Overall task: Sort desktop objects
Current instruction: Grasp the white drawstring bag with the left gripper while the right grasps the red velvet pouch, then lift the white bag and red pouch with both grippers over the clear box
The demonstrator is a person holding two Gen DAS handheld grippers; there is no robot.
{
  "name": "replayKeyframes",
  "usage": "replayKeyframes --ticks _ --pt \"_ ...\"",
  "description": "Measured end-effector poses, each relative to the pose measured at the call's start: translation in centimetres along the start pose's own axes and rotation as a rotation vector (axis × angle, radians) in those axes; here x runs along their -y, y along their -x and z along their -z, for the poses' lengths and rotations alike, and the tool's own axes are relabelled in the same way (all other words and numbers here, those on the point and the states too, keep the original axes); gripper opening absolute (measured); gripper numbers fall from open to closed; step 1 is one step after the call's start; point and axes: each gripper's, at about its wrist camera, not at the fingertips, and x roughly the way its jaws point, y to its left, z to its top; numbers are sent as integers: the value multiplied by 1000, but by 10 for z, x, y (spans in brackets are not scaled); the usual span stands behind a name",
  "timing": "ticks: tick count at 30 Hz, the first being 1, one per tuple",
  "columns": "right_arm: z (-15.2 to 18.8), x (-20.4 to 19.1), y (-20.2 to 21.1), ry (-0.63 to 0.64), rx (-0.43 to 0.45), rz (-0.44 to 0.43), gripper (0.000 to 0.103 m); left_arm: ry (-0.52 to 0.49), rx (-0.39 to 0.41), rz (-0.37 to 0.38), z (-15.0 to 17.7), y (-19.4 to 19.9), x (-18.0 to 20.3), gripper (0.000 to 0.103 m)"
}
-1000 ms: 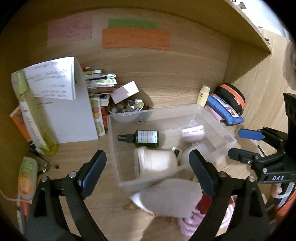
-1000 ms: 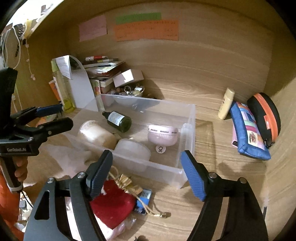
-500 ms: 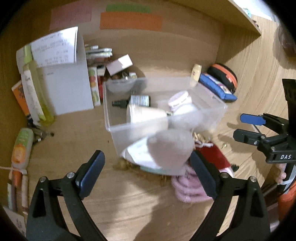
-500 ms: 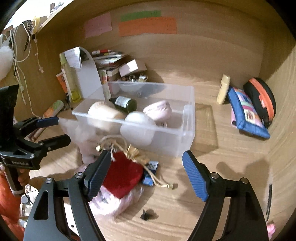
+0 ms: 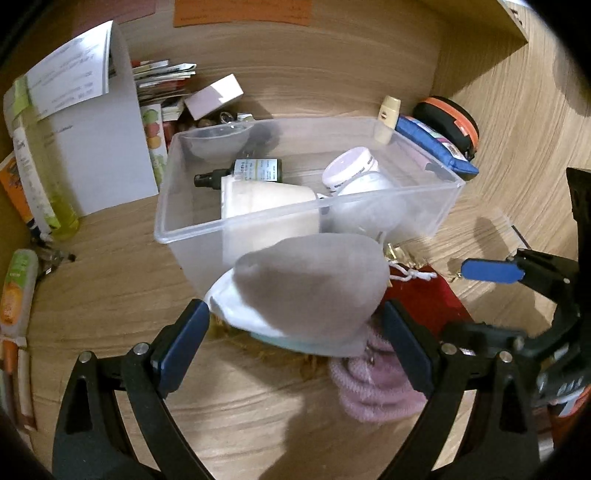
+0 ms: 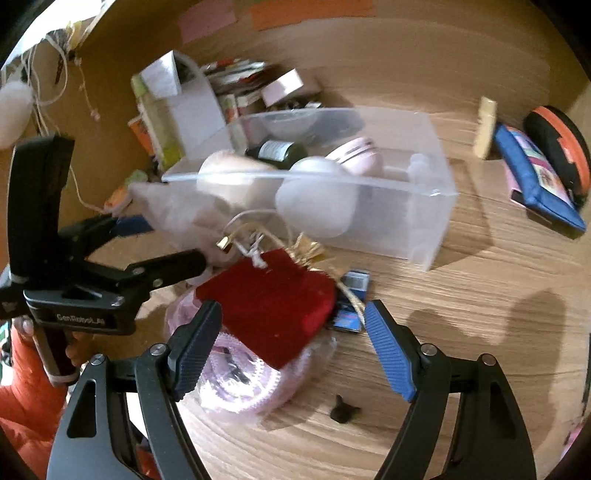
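My left gripper (image 5: 295, 347) and right gripper (image 6: 291, 354) both gape empty; the grey pouch (image 5: 310, 284) sits mid-frame between the left's pads, nearer it.

Both my cameras now sit lower and tilt further down than a second ago. In the left wrist view the clear bin (image 5: 424, 192) has climbed from mid-frame to the upper half, and the grey pouch (image 5: 314, 284) now fills the centre between my left gripper (image 5: 295, 343) fingers, its jaws wide apart. The orange note (image 5: 240, 11) has slid to the top edge. In the right wrist view the red pouch (image 6: 273, 306) has moved from the lower left to the centre, between my right gripper (image 6: 291, 347) fingers, jaws spread. The pink knit item (image 6: 236, 376) now shows beneath it, and a small dark scrap (image 6: 343, 408) has entered at the bottom.
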Motion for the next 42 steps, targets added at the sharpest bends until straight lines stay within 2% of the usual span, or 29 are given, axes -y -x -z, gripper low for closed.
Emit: replayKeyframes --ticks 6,9,13,15,17,19,22,26,33,42 --pt "-7 -9 -19 33 -34 -9 76 2 39 1 -5 -5 0 95" --pt "-8 -11 -23 44 -34 -9 71 18 46 12 -8 -7 -1 93" --pt "-12 -9 -23 52 -27 -4 39 23 57 20 -9 -9 -3 84" --pt "-14 -6 -24 45 -28 -10 32 23 59 24 -9 -9 -4 81" --pt "-14 -3 -25 44 -26 12 16 27 68 25 -8 -8 -6 74" --pt "-14 1 -26 30 -28 13 11 40 73 37 -8 -7 -10 68" --pt "-14 7 -24 10 -19 3 9 67 79 54 -7 -4 -17 55" --pt "-15 8 -14 7 14 8 7 86 89 58 -7 2 -20 48" --pt "-17 7 13 21 80 32 7 100 110 40 -11 14 -21 45" --pt "-19 11 48 15 146 61 7 121 172 56 -20 43 -25 44"
